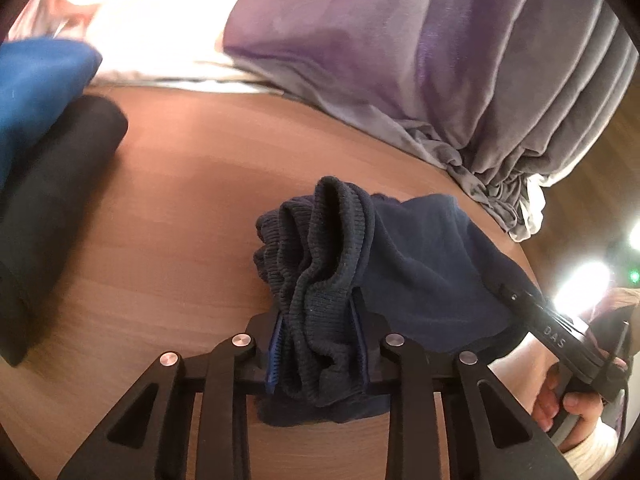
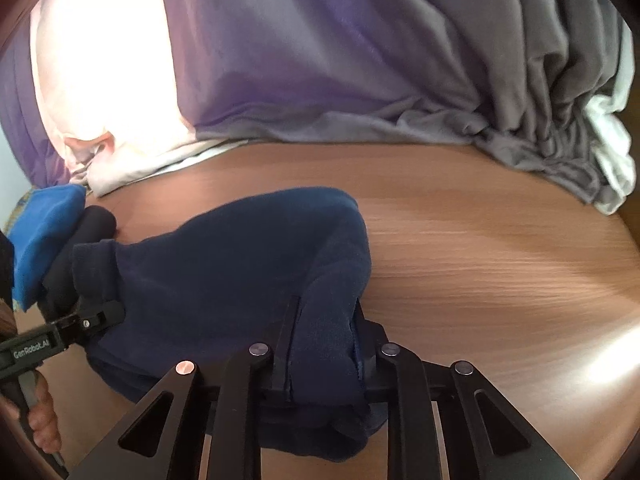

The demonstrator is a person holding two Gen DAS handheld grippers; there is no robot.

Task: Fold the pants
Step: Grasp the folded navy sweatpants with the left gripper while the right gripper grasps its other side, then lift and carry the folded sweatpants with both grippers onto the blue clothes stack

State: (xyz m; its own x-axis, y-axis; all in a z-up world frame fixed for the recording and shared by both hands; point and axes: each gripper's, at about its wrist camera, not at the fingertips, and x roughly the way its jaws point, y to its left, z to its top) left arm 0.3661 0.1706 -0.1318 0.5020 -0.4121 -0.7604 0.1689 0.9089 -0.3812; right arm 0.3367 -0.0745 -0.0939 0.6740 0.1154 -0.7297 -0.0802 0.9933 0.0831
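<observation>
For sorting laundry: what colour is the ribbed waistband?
Dark navy ribbed knit waistband, clearest in the left wrist view.

Between the black fingers (image 1: 276,344) bunched navy pants (image 1: 420,264), beyond them brown wood-grain table (image 1: 192,208) and purple-grey curtain (image 1: 400,40).

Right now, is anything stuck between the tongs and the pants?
No. Both tongs already pinch the navy pants: the left tongs on the bunched ribbed band, the right tongs on a fold of cloth. Nothing else sits between them.
</observation>
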